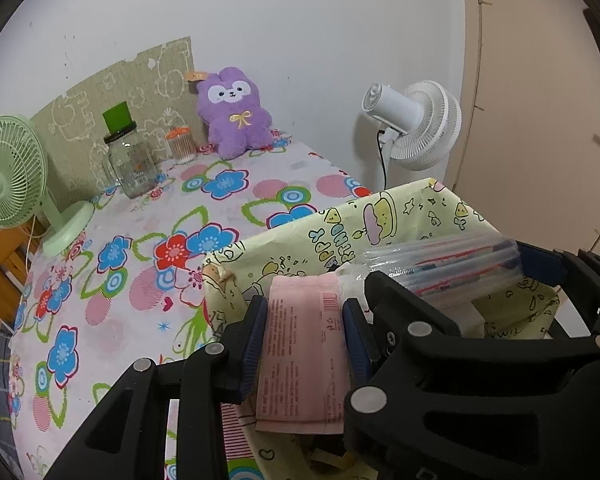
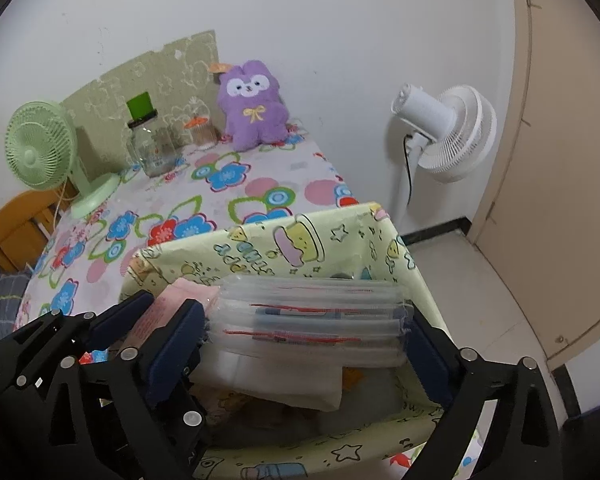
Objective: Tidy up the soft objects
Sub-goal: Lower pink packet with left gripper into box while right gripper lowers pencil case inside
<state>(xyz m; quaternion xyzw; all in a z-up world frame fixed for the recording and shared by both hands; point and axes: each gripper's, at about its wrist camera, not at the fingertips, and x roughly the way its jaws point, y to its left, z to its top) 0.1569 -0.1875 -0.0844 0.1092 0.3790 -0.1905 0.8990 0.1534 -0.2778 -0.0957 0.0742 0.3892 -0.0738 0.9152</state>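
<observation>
A yellow-green cartoon-print fabric box stands at the table's near right corner. My left gripper is shut on a flat pink packet, holding it upright over the box's left side. My right gripper stands wide, with a clear plastic pack with red lines between its blue pads. The pack lies across a white packet inside the box, and the pads do not seem to press on it. A purple plush toy sits against the far wall.
On the flowered tablecloth stand a green desk fan, a glass jar with a green lid and a small orange-lidded jar. A white floor fan and a beige door are to the right. A wooden chair is at left.
</observation>
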